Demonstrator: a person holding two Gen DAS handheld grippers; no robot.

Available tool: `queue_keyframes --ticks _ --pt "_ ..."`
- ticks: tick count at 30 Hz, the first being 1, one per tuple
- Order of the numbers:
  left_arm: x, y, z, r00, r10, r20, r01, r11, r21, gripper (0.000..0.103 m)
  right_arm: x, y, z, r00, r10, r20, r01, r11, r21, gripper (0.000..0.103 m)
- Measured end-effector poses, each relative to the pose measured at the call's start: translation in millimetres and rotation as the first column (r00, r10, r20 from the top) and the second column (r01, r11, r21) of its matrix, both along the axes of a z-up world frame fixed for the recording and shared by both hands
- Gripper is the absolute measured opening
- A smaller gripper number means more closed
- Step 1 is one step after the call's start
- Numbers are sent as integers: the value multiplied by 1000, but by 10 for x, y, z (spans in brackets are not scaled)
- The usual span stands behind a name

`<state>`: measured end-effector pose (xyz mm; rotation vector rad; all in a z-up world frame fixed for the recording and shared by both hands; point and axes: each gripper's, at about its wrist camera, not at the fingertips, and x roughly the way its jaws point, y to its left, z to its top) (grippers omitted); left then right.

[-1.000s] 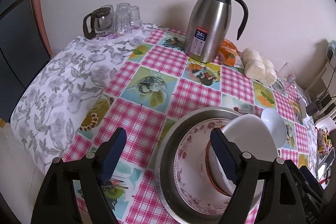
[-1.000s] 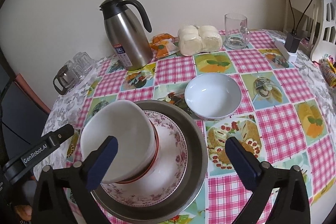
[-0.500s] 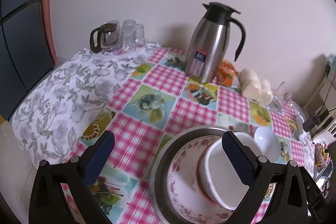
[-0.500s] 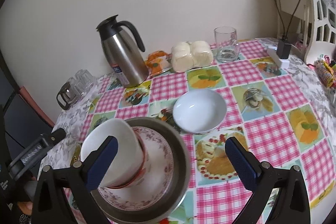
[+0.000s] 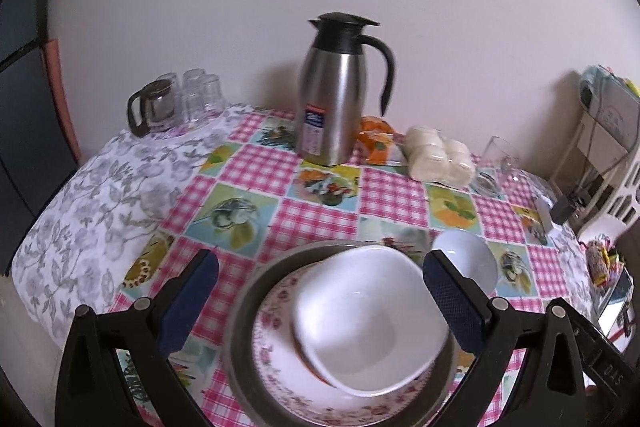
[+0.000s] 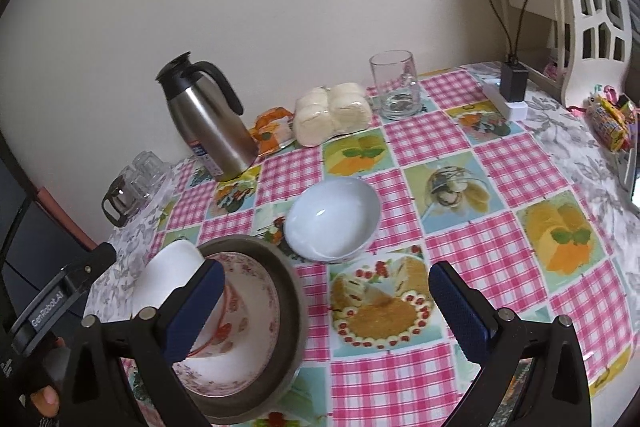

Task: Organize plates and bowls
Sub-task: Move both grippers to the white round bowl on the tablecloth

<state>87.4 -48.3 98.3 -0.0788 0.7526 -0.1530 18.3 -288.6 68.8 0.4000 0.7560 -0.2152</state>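
The left gripper stands with its jaws spread wide, holding nothing. Below and between its blue pads, a large white square-rimmed bowl rests tilted in a floral-patterned plate, which sits inside a round grey metal basin. The right gripper is likewise wide apart and empty. Just beside the basin, a small white round bowl stands on the pink checked tablecloth.

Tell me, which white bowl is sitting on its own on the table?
The small round white bowl sits alone on the checked cloth. The big white bowl rests tilted on the flowery plate inside the metal pan.
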Motion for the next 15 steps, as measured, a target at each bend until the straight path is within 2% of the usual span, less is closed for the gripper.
queue_keyframes --ticks 7,15 --pt "-9 -329 2 997 -77 -4 78 997 25 102 -87 -365 -57 997 -73 7 72 996 46 103" --pt "254 -796 -111 967 -218 -130 217 976 -25 102 3 -682 -298 992 -124 -24 126 988 93 103"
